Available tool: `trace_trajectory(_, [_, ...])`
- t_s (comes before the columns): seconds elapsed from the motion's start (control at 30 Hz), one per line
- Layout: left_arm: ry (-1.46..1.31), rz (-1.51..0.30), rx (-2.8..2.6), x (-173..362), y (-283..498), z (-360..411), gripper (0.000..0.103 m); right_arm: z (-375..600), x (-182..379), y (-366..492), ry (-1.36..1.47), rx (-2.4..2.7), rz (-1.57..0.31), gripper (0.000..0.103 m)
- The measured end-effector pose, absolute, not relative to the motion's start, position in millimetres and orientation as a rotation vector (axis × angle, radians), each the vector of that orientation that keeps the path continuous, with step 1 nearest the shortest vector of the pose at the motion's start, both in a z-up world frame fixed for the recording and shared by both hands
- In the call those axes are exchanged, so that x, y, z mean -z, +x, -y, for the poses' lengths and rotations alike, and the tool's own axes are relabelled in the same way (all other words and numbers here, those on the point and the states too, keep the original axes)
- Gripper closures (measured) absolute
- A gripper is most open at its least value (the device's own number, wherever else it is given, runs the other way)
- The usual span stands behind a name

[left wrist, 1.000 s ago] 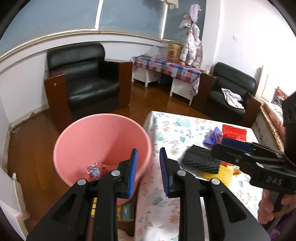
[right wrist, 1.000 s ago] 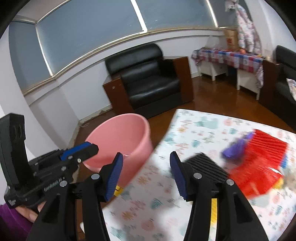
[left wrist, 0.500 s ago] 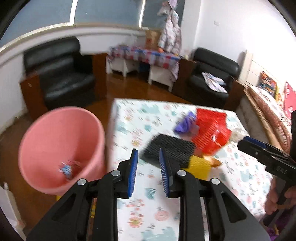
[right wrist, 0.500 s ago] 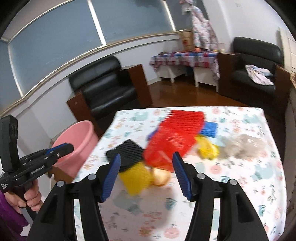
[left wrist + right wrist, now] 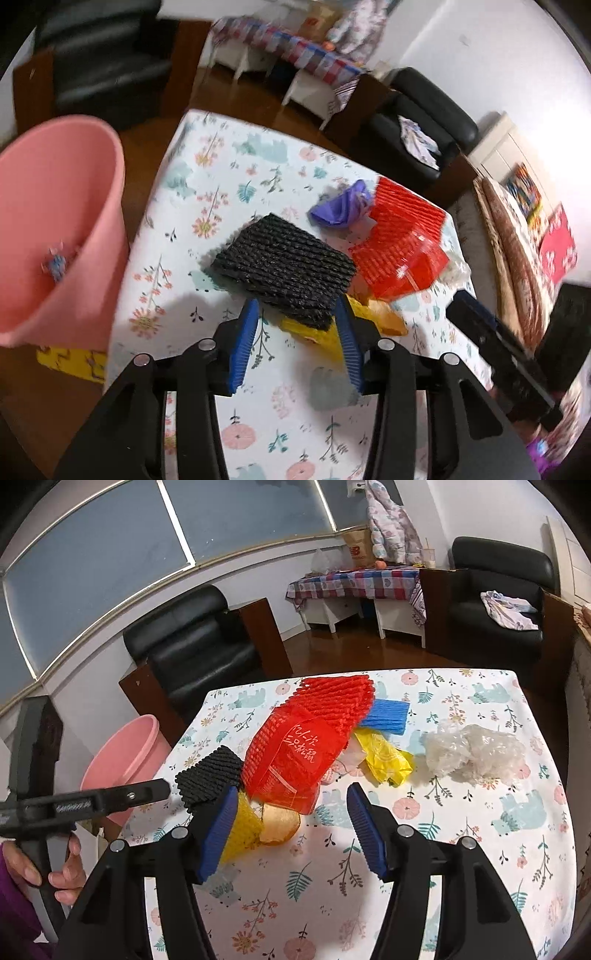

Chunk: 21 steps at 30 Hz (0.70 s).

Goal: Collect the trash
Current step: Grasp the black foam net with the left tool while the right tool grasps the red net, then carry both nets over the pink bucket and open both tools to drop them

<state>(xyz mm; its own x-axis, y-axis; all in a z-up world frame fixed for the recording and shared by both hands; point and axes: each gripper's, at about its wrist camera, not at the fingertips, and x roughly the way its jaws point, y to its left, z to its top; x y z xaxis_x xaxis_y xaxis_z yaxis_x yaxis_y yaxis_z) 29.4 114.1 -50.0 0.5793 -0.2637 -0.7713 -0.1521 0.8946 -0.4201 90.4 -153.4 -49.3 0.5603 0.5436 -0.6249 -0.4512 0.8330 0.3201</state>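
Observation:
Trash lies heaped on the floral table (image 5: 229, 177): a black foam net (image 5: 284, 262), a yellow foam net (image 5: 321, 336) under it, a red mesh bag (image 5: 402, 236) and a purple wrapper (image 5: 341, 206). My left gripper (image 5: 297, 328) is open, its jaws on either side of the black net's near edge. My right gripper (image 5: 291, 819) is open and empty just before the red mesh bag (image 5: 303, 746). A yellow bag (image 5: 384, 757), blue foam (image 5: 388, 716) and clear plastic (image 5: 476, 753) lie beyond. The pink bin (image 5: 55, 236) stands left of the table.
The bin holds a small wrapper (image 5: 55, 262). Black armchairs (image 5: 192, 653) stand past the table on the wooden floor. A checked side table (image 5: 354, 587) is at the back wall. A yellow box (image 5: 70, 362) lies under the bin.
My left gripper swung right from the bin, dropped to the black net and opened wider. My right gripper moved in towards the red bag.

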Motion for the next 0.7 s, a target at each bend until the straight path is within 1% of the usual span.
trace_trajectory(0.13, [-0.583, -1.011, 0.026, 62.1, 44.9, -121.0, 0.059, 152.4, 53.7, 99.1, 0.143, -0.597, -0.792, 0.041])
trace_trajectory(0.5, [-0.708, -1.072, -0.057, 78.6, 64.0, -130.8, 0.060, 155.6, 72.0, 121.7, 0.256, -0.614, -0.860, 0.041])
trace_trajectory(0.57, [-0.686, -1.049, -0.058, 75.1, 63.7, -130.5, 0.070, 153.7, 72.6, 124.8, 0.274, -0.622, -0.863, 0.043])
trace_trajectory(0.63, [-0.653, -1.033, -0.056, 71.9, 63.3, -128.9, 0.082, 151.5, 73.9, 127.4, 0.280, -0.617, -0.872, 0.055])
trace_trajectory(0.67, [-0.640, -1.024, -0.050, 69.9, 63.3, -128.0, 0.085, 150.4, 75.0, 128.6, 0.284, -0.616, -0.880, 0.059])
trace_trajectory(0.7, [-0.628, -1.017, -0.044, 68.0, 63.3, -127.4, 0.090, 150.0, 76.3, 129.6, 0.290, -0.614, -0.888, 0.069])
